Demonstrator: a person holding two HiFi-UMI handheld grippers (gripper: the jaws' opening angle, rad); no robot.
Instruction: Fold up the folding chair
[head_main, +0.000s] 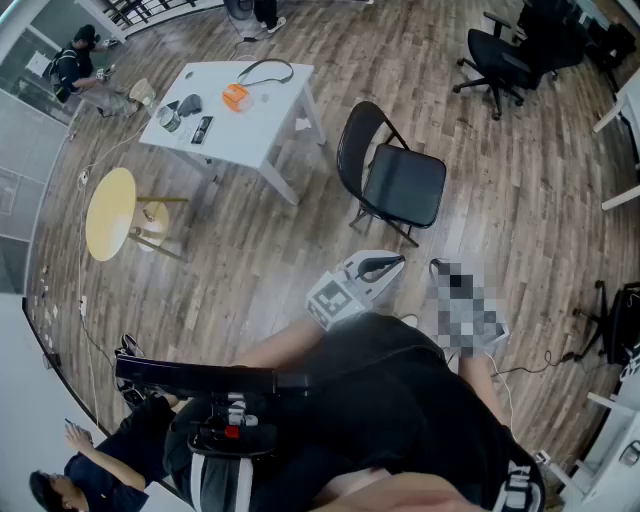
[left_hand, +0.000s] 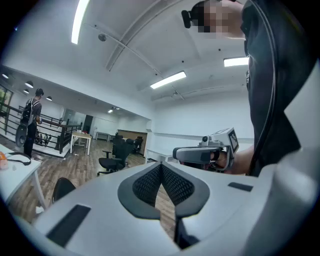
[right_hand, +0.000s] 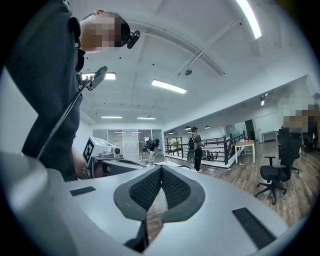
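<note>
Wood floor, folding chair, stool only overhead

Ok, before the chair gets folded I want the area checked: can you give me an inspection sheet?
Surface: wood floor.
Job's things: black folding chair, open, standing upright.
Clutter: white table carrying small items; yellow stool beside it.
Grippers: left gripper and right gripper both shut, empty, apart from the chair.
Cables: thin cable trailing on the floor, left side.
Surroundings: office chairs; one person far off, another near.
</note>
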